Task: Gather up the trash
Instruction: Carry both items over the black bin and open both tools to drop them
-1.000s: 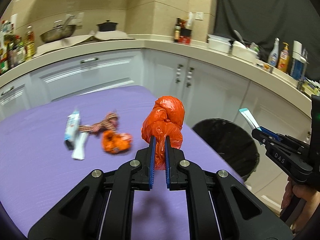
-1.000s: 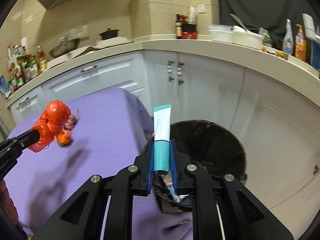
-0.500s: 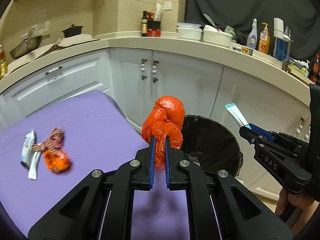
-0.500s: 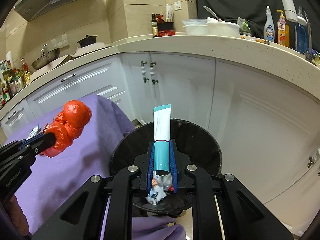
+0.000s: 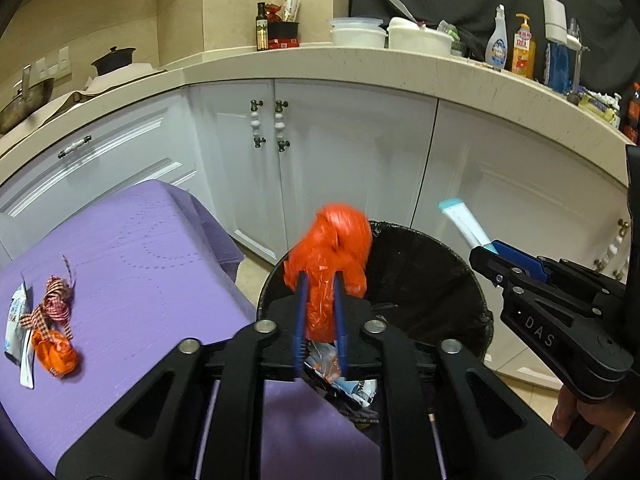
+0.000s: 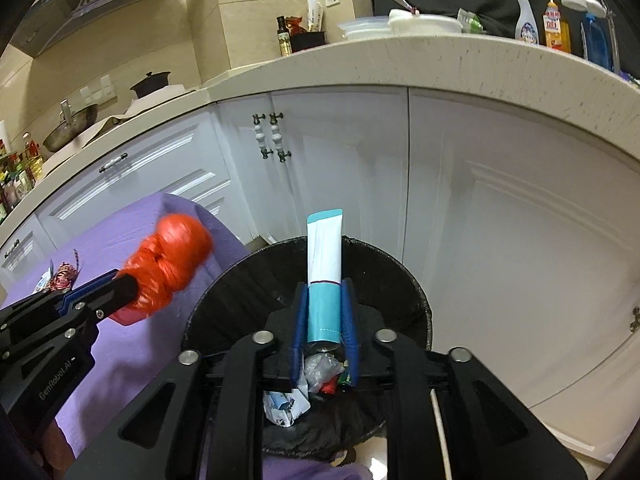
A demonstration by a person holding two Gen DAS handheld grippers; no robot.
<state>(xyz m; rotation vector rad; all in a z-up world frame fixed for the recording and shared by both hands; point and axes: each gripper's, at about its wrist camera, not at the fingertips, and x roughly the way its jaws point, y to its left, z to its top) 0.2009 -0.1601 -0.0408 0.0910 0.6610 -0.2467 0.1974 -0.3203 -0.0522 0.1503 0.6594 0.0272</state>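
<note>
Light, crushable orange bag (image 5: 328, 256) sits pinched in the left gripper (image 5: 319, 312) jaws, and the soft tube (image 6: 324, 276) in the right gripper (image 6: 325, 320) jaws, above the bin (image 6: 416, 312).

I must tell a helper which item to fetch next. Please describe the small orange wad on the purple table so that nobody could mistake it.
Find the purple-clothed table left of the round black bin. Near its left edge lies a small crumpled orange plastic wad, beside a red checked ribbon and a white wrapper. It lies on the cloth, unlike the bigger knotted orange bag in the left tool.
</note>
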